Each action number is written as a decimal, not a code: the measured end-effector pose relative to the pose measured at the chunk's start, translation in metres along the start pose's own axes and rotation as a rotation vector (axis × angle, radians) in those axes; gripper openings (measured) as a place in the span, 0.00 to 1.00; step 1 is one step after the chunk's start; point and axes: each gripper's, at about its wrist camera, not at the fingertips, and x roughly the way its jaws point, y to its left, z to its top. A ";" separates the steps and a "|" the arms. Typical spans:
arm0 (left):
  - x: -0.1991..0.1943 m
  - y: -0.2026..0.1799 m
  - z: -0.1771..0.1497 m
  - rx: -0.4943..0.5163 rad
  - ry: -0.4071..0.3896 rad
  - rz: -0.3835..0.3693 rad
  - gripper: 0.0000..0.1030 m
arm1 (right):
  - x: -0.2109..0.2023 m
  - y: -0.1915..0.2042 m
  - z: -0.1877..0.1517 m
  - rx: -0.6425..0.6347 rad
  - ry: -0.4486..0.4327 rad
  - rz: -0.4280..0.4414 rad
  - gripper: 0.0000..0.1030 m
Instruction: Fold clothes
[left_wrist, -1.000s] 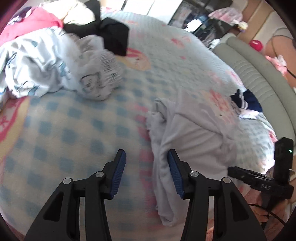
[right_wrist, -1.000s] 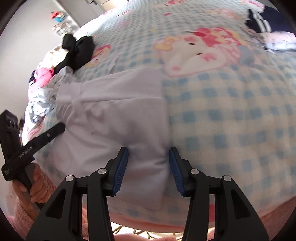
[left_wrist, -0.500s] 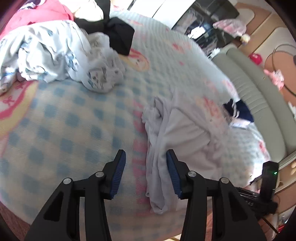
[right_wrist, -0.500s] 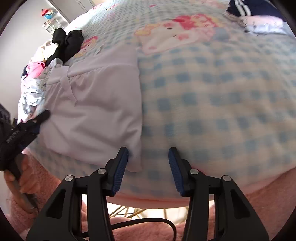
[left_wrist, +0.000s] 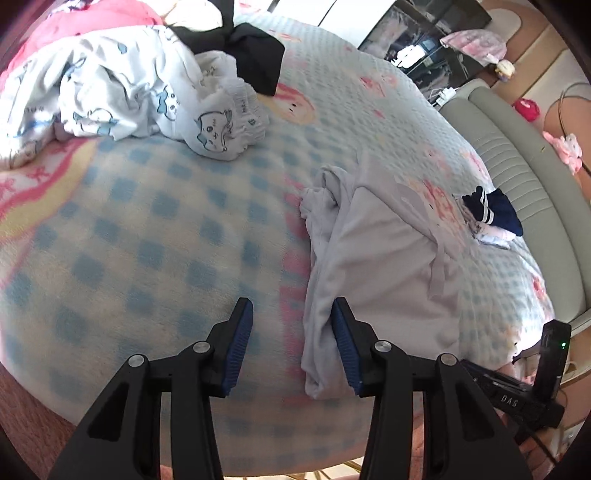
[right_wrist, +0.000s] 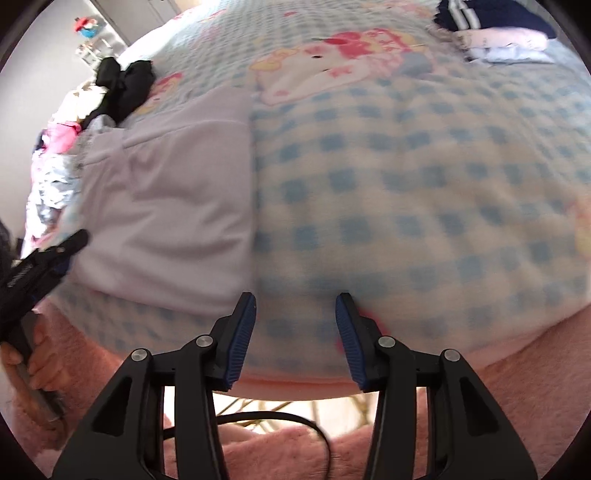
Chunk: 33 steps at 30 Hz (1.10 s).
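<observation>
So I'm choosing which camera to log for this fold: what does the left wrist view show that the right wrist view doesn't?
Only the left wrist view shows the bunched, crumpled edge of the lavender garment and the cat-print white clothes clearly, plus the grey headboard.

Only the right wrist view shows the garment's smooth straight side edge and the cartoon print on the blanket in front of the open right tool.

Both show the garment, the black clothing, the navy striped item and open tools, including the left tool.

I'm over a bed (left_wrist: 155, 229) in a blue-checked cartoon blanket, grey padded headboard (left_wrist: 517, 173) curving along its far side, dark cluttered shelf (left_wrist: 424, 40) beyond the bed, pale wall (right_wrist: 33, 55) behind, bright daylight.
</observation>
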 end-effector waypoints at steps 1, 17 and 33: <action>0.000 0.001 0.000 -0.008 0.000 -0.024 0.43 | -0.003 -0.005 0.000 0.017 -0.003 0.021 0.44; 0.062 0.003 0.044 0.003 0.198 -0.328 0.61 | 0.046 0.029 0.085 -0.022 0.051 0.389 0.47; 0.034 -0.103 0.082 0.198 0.069 -0.334 0.24 | -0.006 0.006 0.121 0.029 -0.100 0.534 0.17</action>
